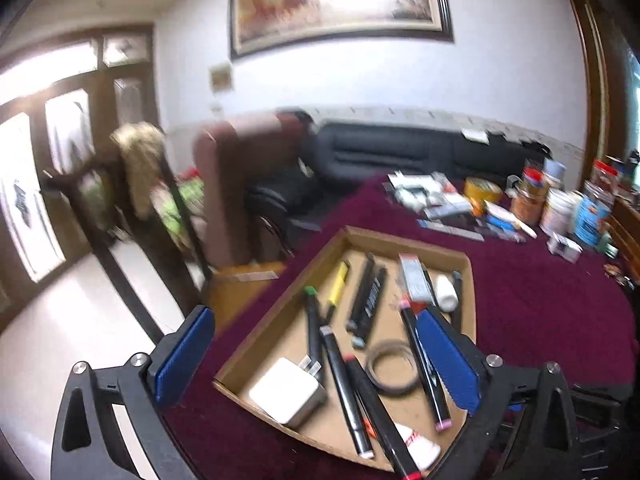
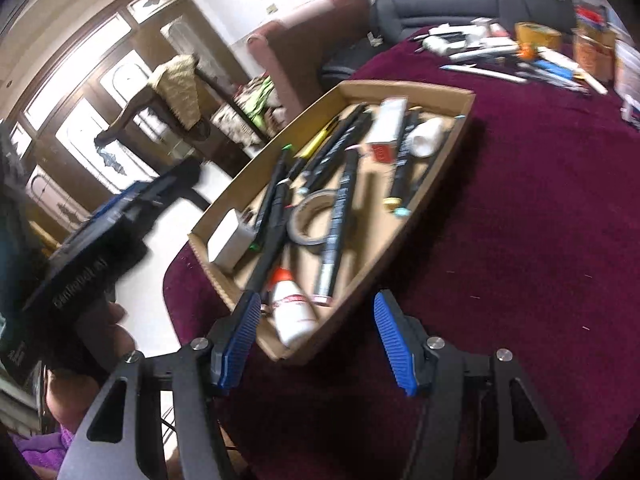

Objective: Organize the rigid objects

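A shallow cardboard tray (image 1: 404, 241) (image 2: 440, 92) sits on a maroon tablecloth (image 1: 540, 312) (image 2: 540, 220). It holds several black markers (image 1: 346, 384) (image 2: 338, 216), a yellow highlighter (image 1: 338, 283), a white charger block (image 1: 286, 390) (image 2: 230, 242), a tape ring (image 1: 392, 368) (image 2: 310, 220), a white glue bottle (image 2: 294, 312) and a white tube (image 1: 416, 442). My left gripper (image 1: 316, 344) is open and empty, its jaws straddling the tray's near end. My right gripper (image 2: 314, 310) is open and empty, just above the tray's near corner.
Loose items clutter the table's far right: a yellow tape roll (image 1: 482, 192) (image 2: 536, 34), jars (image 1: 558, 210), boxes, rulers and tubes. A black sofa (image 1: 400, 152), a maroon chair (image 1: 236, 184) and a wooden stand are beyond the table's edge. The left gripper's body (image 2: 100, 248) shows at left.
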`<state>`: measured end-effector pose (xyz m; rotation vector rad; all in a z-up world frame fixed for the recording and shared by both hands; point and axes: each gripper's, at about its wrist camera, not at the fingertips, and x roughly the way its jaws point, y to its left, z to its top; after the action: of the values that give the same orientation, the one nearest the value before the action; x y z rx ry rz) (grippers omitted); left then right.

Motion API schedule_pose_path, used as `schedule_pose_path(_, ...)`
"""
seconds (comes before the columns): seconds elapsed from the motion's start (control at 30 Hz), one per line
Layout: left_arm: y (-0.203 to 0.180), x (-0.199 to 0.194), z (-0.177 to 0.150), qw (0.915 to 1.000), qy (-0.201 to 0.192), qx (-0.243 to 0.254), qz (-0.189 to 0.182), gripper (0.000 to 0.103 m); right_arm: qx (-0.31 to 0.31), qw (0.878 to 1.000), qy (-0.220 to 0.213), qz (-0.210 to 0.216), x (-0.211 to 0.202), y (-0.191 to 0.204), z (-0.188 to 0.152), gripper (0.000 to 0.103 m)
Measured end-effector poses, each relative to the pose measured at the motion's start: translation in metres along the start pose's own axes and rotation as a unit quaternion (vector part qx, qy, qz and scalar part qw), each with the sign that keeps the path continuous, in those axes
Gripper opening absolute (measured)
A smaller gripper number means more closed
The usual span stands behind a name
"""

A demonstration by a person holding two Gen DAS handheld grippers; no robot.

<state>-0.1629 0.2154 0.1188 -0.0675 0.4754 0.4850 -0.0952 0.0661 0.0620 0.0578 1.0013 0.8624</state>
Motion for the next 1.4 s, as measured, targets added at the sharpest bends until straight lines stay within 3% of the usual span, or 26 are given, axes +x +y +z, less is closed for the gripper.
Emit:
schedule_pose_path(0.13,-0.006,-0.029,0.010,0.9982,-0.057,-0.004,0.019,0.102,0.007,0.999,-0.039,-0.017,-0.023,-0.011,-0.007,0.060)
schedule_pose_path(0.3,-0.011,-0.058,0.018,0.9933,-0.107,-0.010,-0.042,0.102,-0.001,0.994,-0.087,-0.066,-0.047,-0.016,-0.018,0.061)
schedule_pose_path(0.43,-0.014,-0.062,0.024,0.9919,-0.097,-0.034,-0.074,0.102,-0.009,0.983,-0.132,-0.123,-0.070,-0.018,-0.029,0.064)
schedule_pose_path(0.53,-0.019,-0.069,0.027,0.9904,-0.100,-0.038,-0.088,0.102,-0.013,0.965,-0.194,-0.176,-0.092,-0.016,-0.040,0.079)
schedule_pose_path(0.67,-0.021,-0.083,0.025,0.9883,-0.112,-0.038,-0.097,0.102,-0.037,0.934,-0.253,-0.251,-0.111,-0.005,-0.050,0.084)
schedule_pose_path(0.83,-0.023,-0.095,0.017,0.9873,-0.140,-0.028,-0.068,0.102,-0.084,0.890,-0.325,-0.308,-0.124,0.018,-0.061,0.102)
schedule_pose_path(0.9,-0.022,-0.096,0.015,0.9879,-0.140,-0.022,-0.062,0.102,-0.091,0.881,-0.338,-0.319,-0.122,0.020,-0.063,0.103)
schedule_pose_path(1.1,-0.012,-0.087,0.010,0.9907,-0.122,-0.026,-0.053,0.102,-0.081,0.893,-0.324,-0.301,-0.109,0.021,-0.062,0.103)
schedule_pose_path(1.23,-0.001,-0.068,0.000,0.9946,-0.083,-0.032,-0.054,0.102,-0.094,0.896,-0.312,-0.300,-0.095,0.030,-0.065,0.103)
schedule_pose_path(1.4,0.009,-0.038,-0.017,0.9984,-0.026,-0.030,-0.040,0.102,-0.132,0.905,-0.265,-0.306,-0.060,0.046,-0.064,0.103)
